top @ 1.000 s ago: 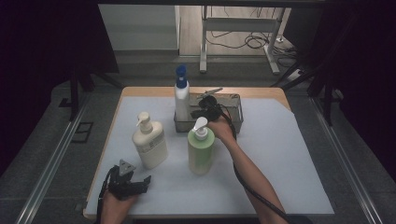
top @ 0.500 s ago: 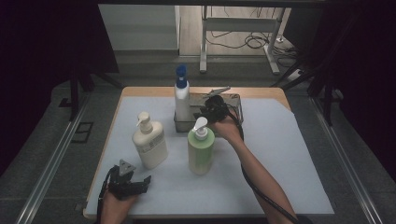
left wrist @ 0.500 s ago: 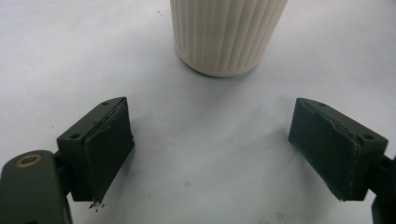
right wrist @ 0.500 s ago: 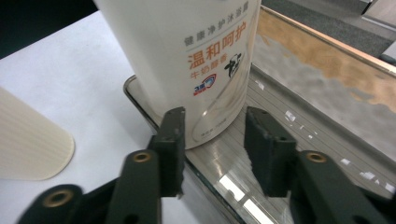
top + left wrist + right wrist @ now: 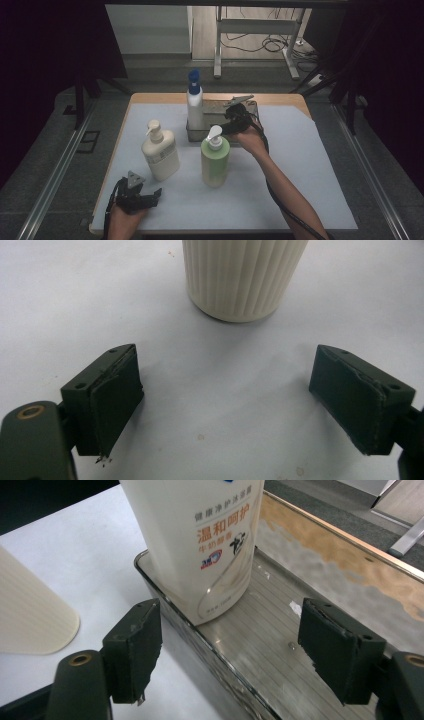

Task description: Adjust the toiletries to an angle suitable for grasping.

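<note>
right fingers point(image 5: 227, 652): open, nothing between the pads. They've just been opening, with the white bottle point(image 5: 200, 540) standing free ahead of them, so this reads as a release, not a reach.
white bottle: upright in the metal tray point(image 5: 260, 645), at the tray's left end just past your right fingertips. From above you see it by its blue cap point(image 5: 193, 77), touching nothing but the tray.
why there: my guess is you're loading bottles into the tray one by one; this is the one that's in.
left fingers point(image 5: 240, 405): wide open, empty, low over the surface point(image 5: 65, 305). The left gripper point(image 5: 135, 195) sits parked at the near edge.
cream bottle point(image 5: 243, 275): straight ahead of your left fingers, near, not touching. Ribbed base visible there; from above point(image 5: 160, 152) it stands upright on the surface.
green bottle point(image 5: 215, 160): on the surface just this side of your right hand point(image 5: 247, 140), outside the tray, and close to your wrist, so watch the pump head.
hidden: the white bottle's top is cut off in the right gripper view, and the cream bottle's top in the left one.
hard to make out: from above the right gripper point(image 5: 235, 117) is a dark blob over the tray. Tray depth and remaining room for two more bottles are unclear.
</note>
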Demonstrator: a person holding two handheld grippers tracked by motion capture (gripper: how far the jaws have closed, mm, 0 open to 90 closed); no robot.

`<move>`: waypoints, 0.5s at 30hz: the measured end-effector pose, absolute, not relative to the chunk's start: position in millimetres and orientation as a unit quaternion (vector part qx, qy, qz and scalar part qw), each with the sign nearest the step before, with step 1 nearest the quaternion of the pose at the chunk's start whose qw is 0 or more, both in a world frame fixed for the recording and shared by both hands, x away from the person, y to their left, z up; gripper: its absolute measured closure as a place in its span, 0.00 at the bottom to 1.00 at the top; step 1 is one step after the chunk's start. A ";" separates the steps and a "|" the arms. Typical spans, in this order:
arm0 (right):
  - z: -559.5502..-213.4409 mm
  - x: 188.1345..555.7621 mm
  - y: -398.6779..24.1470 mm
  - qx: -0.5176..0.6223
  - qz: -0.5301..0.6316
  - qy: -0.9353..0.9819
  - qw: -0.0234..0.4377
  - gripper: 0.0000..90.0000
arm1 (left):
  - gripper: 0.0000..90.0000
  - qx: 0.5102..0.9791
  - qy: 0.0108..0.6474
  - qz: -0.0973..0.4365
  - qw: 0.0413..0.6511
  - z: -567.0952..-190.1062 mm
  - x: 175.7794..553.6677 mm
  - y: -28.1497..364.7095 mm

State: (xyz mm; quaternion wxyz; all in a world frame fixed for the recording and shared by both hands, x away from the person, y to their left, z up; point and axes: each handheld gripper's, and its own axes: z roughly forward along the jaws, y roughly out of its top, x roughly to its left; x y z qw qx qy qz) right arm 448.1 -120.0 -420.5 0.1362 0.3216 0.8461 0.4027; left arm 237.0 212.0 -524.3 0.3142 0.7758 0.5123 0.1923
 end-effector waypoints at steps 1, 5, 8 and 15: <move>-420.3 447.0 -121.8 0.321 0.403 0.846 0.138 0.27 | 0.15 0.776 0.512 0.192 0.314 -524.3 237.0 212.0; -419.5 442.6 -128.6 0.318 0.394 0.852 0.134 0.27 | 0.14 0.776 0.512 0.192 0.314 -524.3 236.9 211.9; -418.3 439.4 -134.8 0.318 0.398 0.851 0.129 0.25 | 0.15 0.776 0.512 0.192 0.314 -524.3 236.9 211.9; -415.9 429.4 -149.3 0.317 0.404 0.848 0.131 0.22 | 0.15 0.776 0.512 0.193 0.314 -524.3 236.8 211.8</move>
